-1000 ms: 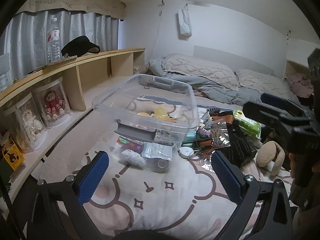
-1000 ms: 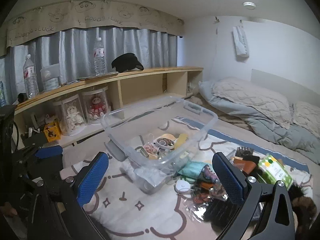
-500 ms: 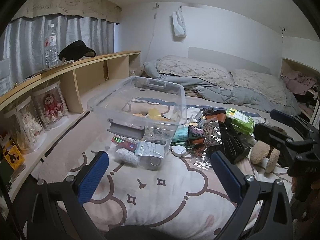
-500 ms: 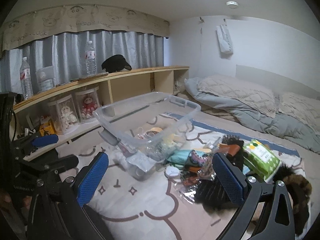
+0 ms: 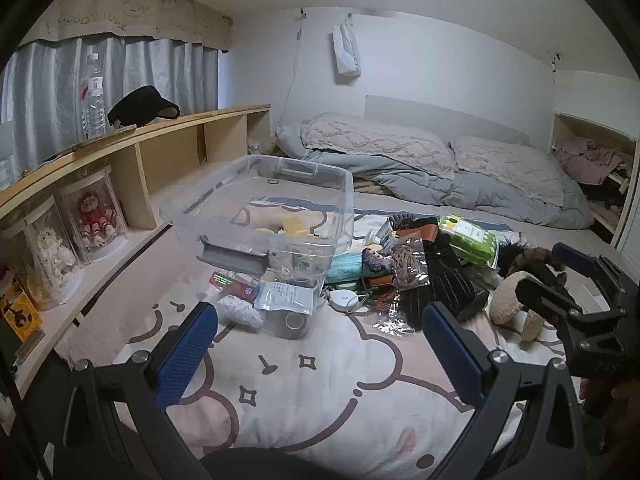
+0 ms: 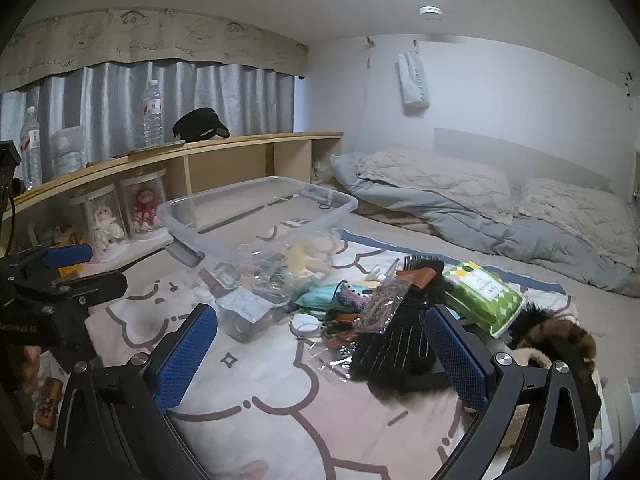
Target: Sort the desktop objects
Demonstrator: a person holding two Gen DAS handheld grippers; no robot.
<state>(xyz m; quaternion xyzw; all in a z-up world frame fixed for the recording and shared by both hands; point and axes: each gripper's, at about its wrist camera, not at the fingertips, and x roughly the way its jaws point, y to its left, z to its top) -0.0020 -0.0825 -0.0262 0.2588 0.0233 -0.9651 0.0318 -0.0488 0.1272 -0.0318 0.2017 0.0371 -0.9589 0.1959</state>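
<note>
Clutter (image 5: pixel 404 272) of crinkly bags, knit gloves and fuzzy earmuffs sprawls beside a clear plastic bin (image 5: pixel 260 216); both grippers (image 5: pixel 320 344) (image 6: pixel 320 344) hover spread wide, empty.

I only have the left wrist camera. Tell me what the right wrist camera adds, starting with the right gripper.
Observer: The right gripper is open with nothing between its pads. The black glove lies just ahead, near its right finger.
Operator: Now report the shelf top past my left edge.
Observer: Another water bottle stands there, left of a translucent container.
Operator: Describe my gripper from outside.
Observer: The left gripper is open and empty, held on the shelf side of the clear bin.
</note>
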